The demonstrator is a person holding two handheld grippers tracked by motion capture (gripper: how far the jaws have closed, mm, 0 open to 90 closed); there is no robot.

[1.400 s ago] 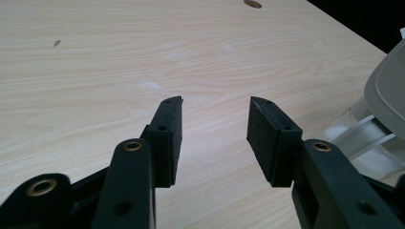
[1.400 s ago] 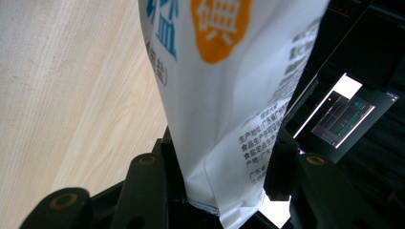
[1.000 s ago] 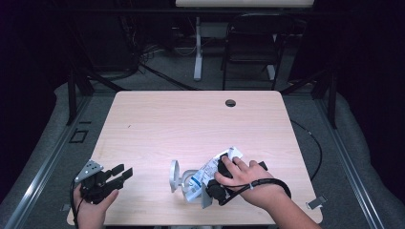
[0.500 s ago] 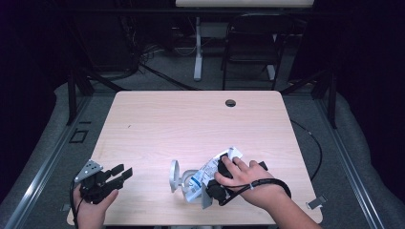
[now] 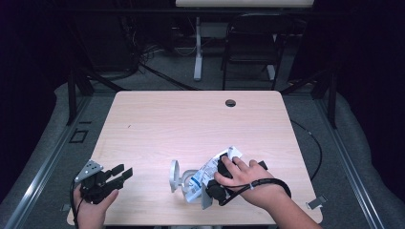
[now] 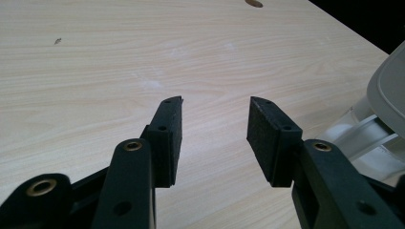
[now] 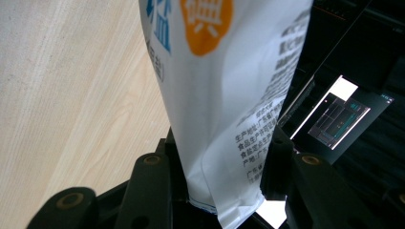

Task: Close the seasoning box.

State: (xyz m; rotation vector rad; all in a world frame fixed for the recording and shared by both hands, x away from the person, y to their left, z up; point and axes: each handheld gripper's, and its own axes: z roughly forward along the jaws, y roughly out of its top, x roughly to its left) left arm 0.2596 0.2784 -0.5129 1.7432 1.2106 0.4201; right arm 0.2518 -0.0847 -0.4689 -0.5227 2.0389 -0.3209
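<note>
A white pouch (image 5: 209,170) with blue and orange print lies crumpled near the table's front edge, right of centre. My right gripper (image 5: 213,187) is shut on it under the person's hand; in the right gripper view the pouch (image 7: 224,71) rises from between the jaws of the right gripper (image 7: 222,143). Its far end rests against a white container (image 5: 178,177) with an open round lid. My left gripper (image 5: 122,172) sits at the front left corner, open and empty, apart from the container. The left gripper (image 6: 215,102) points across bare wood, with the container (image 6: 387,95) at its right.
The light wooden table (image 5: 191,124) has a dark cable hole (image 5: 230,102) near its far edge. A chair (image 5: 250,43) and a desk leg stand on the dark floor behind the table. A cable trails from the right gripper over the person's wrist.
</note>
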